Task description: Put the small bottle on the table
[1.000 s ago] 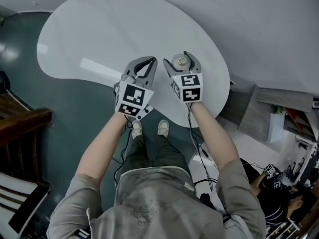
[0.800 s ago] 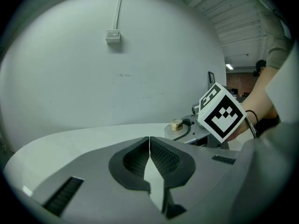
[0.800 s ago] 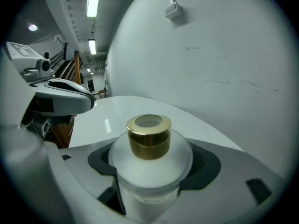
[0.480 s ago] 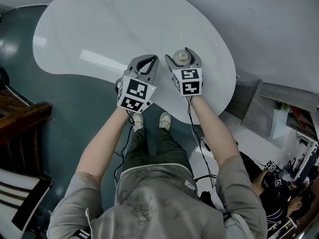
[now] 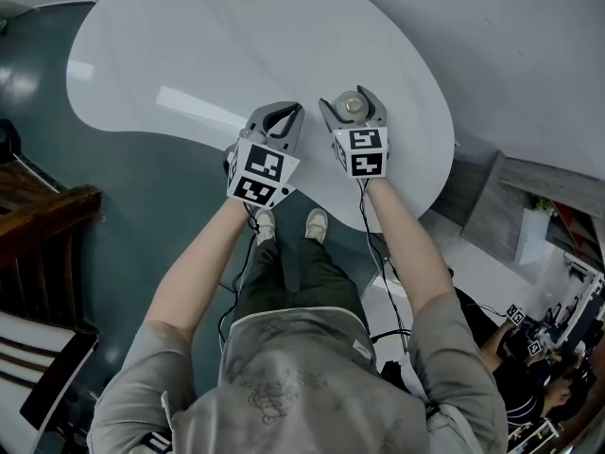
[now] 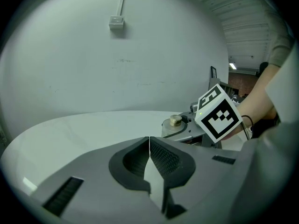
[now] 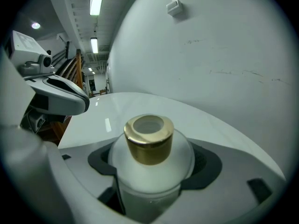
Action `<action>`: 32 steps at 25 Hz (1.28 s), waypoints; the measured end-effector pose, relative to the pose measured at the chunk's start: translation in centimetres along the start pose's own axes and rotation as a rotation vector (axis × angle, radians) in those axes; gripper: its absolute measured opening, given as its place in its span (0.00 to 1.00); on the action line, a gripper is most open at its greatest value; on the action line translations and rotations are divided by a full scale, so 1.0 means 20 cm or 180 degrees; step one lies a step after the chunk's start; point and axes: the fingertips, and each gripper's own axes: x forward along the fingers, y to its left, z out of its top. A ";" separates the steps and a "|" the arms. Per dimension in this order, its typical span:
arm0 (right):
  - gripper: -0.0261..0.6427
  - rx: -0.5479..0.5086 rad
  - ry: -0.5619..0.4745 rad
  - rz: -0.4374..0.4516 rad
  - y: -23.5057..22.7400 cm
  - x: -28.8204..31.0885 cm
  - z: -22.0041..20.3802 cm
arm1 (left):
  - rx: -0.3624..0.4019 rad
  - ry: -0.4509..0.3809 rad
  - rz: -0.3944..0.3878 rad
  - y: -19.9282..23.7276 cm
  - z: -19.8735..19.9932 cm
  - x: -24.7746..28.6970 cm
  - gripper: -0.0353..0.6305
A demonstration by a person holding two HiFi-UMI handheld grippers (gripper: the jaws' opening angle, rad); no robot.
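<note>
A small white bottle (image 7: 150,160) with a gold cap (image 7: 149,138) stands upright between the jaws of my right gripper (image 5: 352,105), which is shut on it. In the head view the bottle (image 5: 353,107) shows from above, over the near edge of the white table (image 5: 236,55). Whether it touches the tabletop is hidden. My left gripper (image 5: 281,117) is beside it to the left, shut with nothing between its jaws (image 6: 149,155). The left gripper view also catches the bottle's cap (image 6: 175,120) and the right gripper's marker cube (image 6: 217,115).
The rounded white table (image 6: 70,129) stands against a pale wall (image 6: 117,69). Dark floor (image 5: 142,216) lies to the left, with dark wooden furniture (image 5: 38,244) at the far left. My legs and shoes (image 5: 288,225) are below the table's edge. Equipment and a person (image 5: 529,367) are at the lower right.
Both grippers have drifted a little to the right and toward the table with the bottle still held. The jaws have not changed.
</note>
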 end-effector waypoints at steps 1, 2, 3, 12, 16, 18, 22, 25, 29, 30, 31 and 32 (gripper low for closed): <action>0.55 0.0019 0.0007 0.0022 0.00 0.00 0.00 | -0.0003 0.0001 -0.0006 -0.01 0.00 0.00 0.08; 0.55 0.0042 0.0018 0.0047 0.00 0.00 0.00 | -0.0005 0.0000 -0.0011 -0.01 0.00 0.00 0.08; 0.55 0.0067 0.0030 0.0073 0.01 0.00 0.00 | -0.0005 0.0005 -0.0013 -0.02 0.00 0.00 0.08; 0.55 0.0137 0.0022 0.0153 0.01 -0.07 0.13 | 0.0064 -0.0073 -0.0002 -0.02 0.10 -0.07 0.08; 0.55 0.0139 -0.0093 0.0155 0.01 -0.16 0.25 | 0.0061 -0.0158 0.0025 0.00 0.19 -0.13 0.08; 0.55 0.0152 -0.0179 0.0146 0.01 -0.21 0.34 | 0.0079 -0.0209 0.0052 0.01 0.25 -0.15 0.08; 0.55 0.0127 -0.0344 0.0114 0.00 -0.34 0.51 | 0.0119 -0.0315 0.0106 0.03 0.38 -0.22 0.08; 0.53 0.0043 -0.0454 0.0043 0.00 -0.46 0.65 | 0.0156 -0.0438 0.0103 0.02 0.49 -0.30 0.08; 0.29 -0.0026 -0.0693 -0.0133 0.01 -0.65 0.84 | 0.0211 -0.0624 0.0108 0.03 0.63 -0.43 0.08; 0.27 -0.0002 -0.0739 -0.0134 0.02 -0.69 0.88 | 0.0227 -0.0659 0.0114 0.03 0.66 -0.46 0.08; 0.25 0.0026 -0.0787 -0.0133 0.03 -0.74 0.92 | 0.0248 -0.0691 0.0122 0.03 0.69 -0.50 0.08; 0.24 0.0046 -0.0844 -0.0135 0.04 -0.80 0.96 | 0.0272 -0.0724 0.0132 0.03 0.72 -0.53 0.08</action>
